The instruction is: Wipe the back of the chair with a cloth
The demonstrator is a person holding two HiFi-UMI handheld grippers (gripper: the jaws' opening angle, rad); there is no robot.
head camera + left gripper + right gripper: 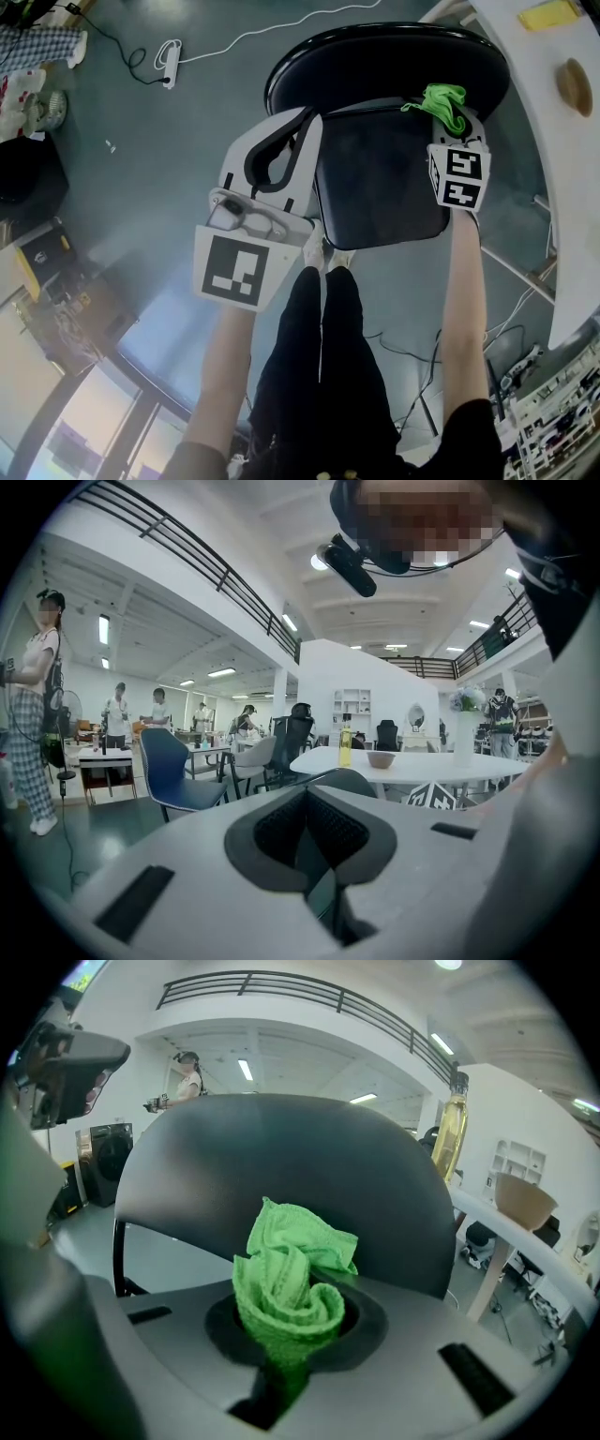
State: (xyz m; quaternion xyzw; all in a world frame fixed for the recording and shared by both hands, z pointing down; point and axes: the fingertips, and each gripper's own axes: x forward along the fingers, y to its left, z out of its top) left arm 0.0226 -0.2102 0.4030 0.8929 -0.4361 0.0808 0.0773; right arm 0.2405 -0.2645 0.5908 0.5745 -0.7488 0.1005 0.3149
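Head view, looking down past the person's arms & legs: a black chair (380,122) sits at 12 o'clock; the chair back (375,52) curves across the far side, the seat (375,192) lies nearer.

The right tongs (292,1330) are pinching a bunched green cloth (444,101); the cloth sits at 1 o'clock, at the chair back's lower edge, above the seat's far right corner. The right gripper view shows the wad just in front of the dark inner face; contact vs. a slight gap can't be told.

The left tongs (312,836) are pressed together w/ nothing between them; they hang beside the seat's left edge, approx. 10 o'clock from frame centre, tips toward the chair; whether they touch it is unclear.

Progress, as a judgement: the cloth is gripped & brought up to the chair back, so the wipe is at its start or under way. No streak, damp patch or dust line shows, so how much is wiped can't be read; most of the broad surface probably remains, incl. the left half & top rim.

Containers: a white tabletop (567,169) runs along 2–3 o'clock. On it stands a brown bowl (518,1202), its inside not shown; near it is a tall bottle (452,1138) w/ yellowish contents.
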